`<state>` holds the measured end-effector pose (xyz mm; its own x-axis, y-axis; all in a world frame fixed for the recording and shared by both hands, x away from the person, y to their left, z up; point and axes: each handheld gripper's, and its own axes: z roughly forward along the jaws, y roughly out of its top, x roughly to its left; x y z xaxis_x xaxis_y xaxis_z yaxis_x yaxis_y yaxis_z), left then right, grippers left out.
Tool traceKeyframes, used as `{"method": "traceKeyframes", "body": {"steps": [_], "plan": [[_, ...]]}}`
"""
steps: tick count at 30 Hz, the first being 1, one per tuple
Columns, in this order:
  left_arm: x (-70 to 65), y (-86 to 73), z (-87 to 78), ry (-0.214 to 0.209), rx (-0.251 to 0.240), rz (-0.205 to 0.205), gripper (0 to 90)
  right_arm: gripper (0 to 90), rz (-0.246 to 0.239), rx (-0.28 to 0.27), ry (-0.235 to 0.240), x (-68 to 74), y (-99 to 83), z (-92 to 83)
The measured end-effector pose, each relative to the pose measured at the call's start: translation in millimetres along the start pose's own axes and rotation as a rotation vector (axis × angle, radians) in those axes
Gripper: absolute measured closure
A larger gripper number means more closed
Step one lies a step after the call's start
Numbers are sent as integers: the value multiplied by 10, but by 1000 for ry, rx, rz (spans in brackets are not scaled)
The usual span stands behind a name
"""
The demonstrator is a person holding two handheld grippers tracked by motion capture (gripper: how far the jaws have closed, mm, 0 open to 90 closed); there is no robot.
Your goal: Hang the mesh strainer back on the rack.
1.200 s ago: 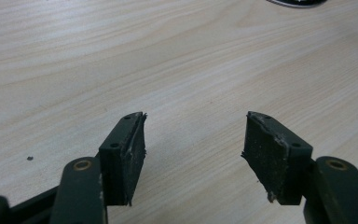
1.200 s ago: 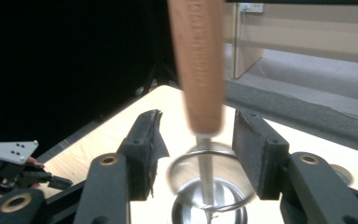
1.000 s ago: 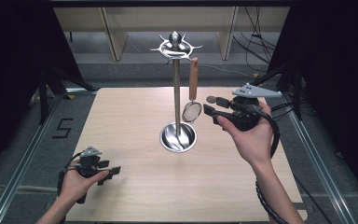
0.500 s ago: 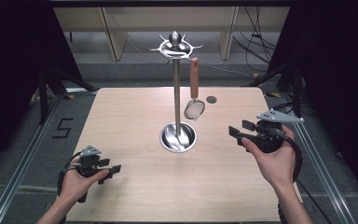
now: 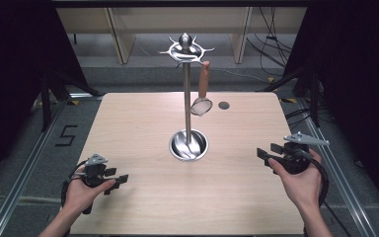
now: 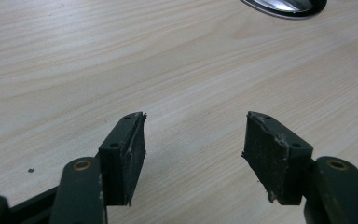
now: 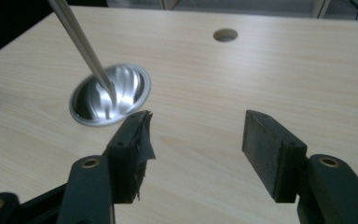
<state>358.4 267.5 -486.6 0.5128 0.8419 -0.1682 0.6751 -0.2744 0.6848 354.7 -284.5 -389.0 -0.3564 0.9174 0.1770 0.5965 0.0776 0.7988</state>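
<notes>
A metal utensil stand [image 5: 188, 108] rises from a round shiny base [image 5: 189, 145] at the table's middle. A small strainer [image 5: 201, 105] with a wooden handle [image 5: 205, 79] hangs from one of its top hooks. My right gripper [image 5: 269, 151] is held low at the right of the table, well away from the stand. Its jaws have just been opening and nothing is between them [image 7: 196, 154]; the base [image 7: 121, 88] and pole [image 7: 81, 44] lie ahead to its left. My left gripper [image 5: 118, 175] rests open near the front left, its jaws [image 6: 193, 154] over bare wood.
The light wooden table [image 5: 143, 128] has a small round hole [image 5: 223, 105] behind and right of the stand. Metal rails run along the floor on both sides. Shelving legs stand beyond the far edge. The stand's base rim [image 6: 284, 5] shows ahead of the left gripper.
My right gripper has drawn back from the hanging strainer toward the near right and come down close to the table, jaws wider. The strainer stays on its hook. The left hand has not moved.
</notes>
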Motion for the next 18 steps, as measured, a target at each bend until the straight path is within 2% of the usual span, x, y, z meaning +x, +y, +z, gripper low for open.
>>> {"method": "traceKeyframes", "body": {"steps": [2, 3, 4, 5, 6, 7, 8, 9, 10, 11, 12, 13, 14, 15, 16, 17, 18], "plan": [[2, 1, -3, -2, 5, 1, 375, 424, 13, 19, -9, -42, -80, 33], [1, 0, 0, 0, 1, 3, 375, 424, -19, 30, -25, -90, -117, 47], [-13, 0, 8, -3, -11, -17, 375, 425, 0, 50, -28, -107, -167, 72], [-13, 1, 7, -2, -13, -15, 375, 429, 30, 57, -29, -109, -223, 104], [0, 3, -8, -1, 1, 7, 375, 437, 22, 76, -31, -134, -261, 121], [-4, 5, -11, -5, -2, 5, 375, 445, 33, 95, -39, -152, -317, 142], [-11, 6, -10, 1, -13, 4, 375, 453, 7, 100, -43, -202, -367, 176], [-14, 9, -12, 0, -15, 4, 375, 467, 5, 97, -43, -231, -422, 222], [-22, 11, -4, -9, -28, -6, 375, 481, 12, 117, -39, -248, -457, 231], [-27, 16, -2, -5, -31, -12, 375, 499, 12, 135, -61, -254, -492, 237], [-16, 19, -17, -9, -16, 11, 374, 517, 7, 141, -61, -259, -520, 242], [-19, 20, -16, -12, -19, 9, 374, 537, 7, 147, -57, -254, -544, 249], [-40, 19, 2, -11, -45, -12, 373, 556, 8, 154, -61, -243, -560, 253], [-40, 21, 1, -16, -44, -11, 371, 586, 0, 161, -64, -212, -595, 267], [-30, 24, -8, -16, -31, 2, 370, 604, -28, 162, -70, -214, -589, 268], [-20, 29, -21, -14, -14, 20, 370, 622, -3, 182, -73, -174, -595, 262], [-32, 29, -12, -15, -27, 7, 369, 647, -34, 184, -80, -169, -602, 267]]}}
